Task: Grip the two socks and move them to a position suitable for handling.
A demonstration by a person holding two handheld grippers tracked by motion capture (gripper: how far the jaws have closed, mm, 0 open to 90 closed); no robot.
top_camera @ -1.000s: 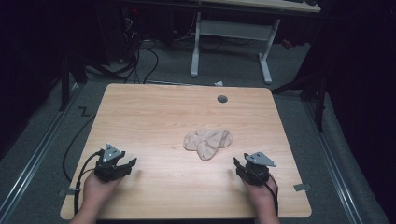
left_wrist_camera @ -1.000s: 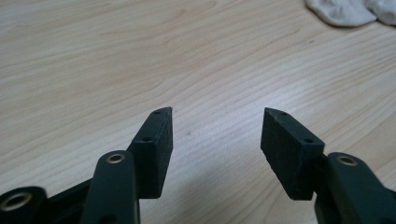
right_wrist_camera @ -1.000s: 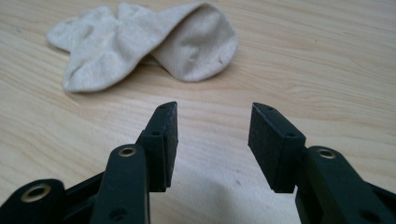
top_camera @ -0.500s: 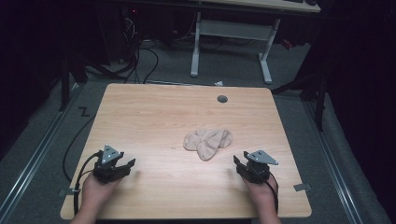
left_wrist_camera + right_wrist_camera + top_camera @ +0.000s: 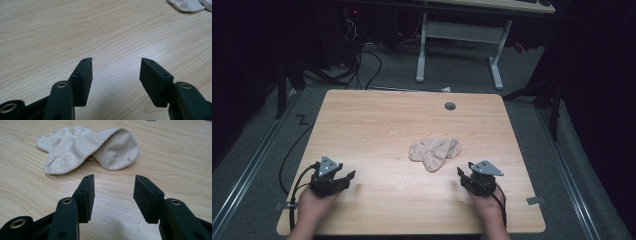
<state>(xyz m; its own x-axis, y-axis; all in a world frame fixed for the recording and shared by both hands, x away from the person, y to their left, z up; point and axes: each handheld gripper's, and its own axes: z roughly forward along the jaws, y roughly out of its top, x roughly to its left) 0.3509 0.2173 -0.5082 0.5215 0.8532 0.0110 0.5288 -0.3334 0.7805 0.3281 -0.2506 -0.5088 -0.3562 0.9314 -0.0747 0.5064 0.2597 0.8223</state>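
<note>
Pale beige socks (image 5: pixel 434 152), heaped loosely together, a little right of the middle of the wooden bench (image 5: pixel 377 125). In the right gripper view (image 5: pixel 87 148), two soft toe ends overlapping, one lying across the other, flat on the wood.

Left gripper (image 5: pixel 343 179) at the near left corner of the bench, held in a hand (image 5: pixel 312 207), grey three-cornered plate on top, black cable trailing off the near left edge. Jaws released, standing wide apart with bare wood between them in the left gripper view (image 5: pixel 115 62). Well apart from the socks, a corner of which shows at the far right of that view (image 5: pixel 186 5).

Right gripper (image 5: pixel 463 176) at the near right, held in the other hand (image 5: pixel 487 207), pointed toward the socks and near them, not touching. Jaws released too, parted wide (image 5: pixel 114 178), nothing between the pads (image 5: pixel 90 195), socks lying just beyond the tips.

Small round grey cap (image 5: pixel 450 106) set in the bench near the far edge, right of centre. Grey carpeted floor (image 5: pixel 392 70) around the bench, a white-legged desk frame (image 5: pixel 459 35) beyond the far edge, dark cables (image 5: pixel 367 60) on the floor at the far left.
</note>
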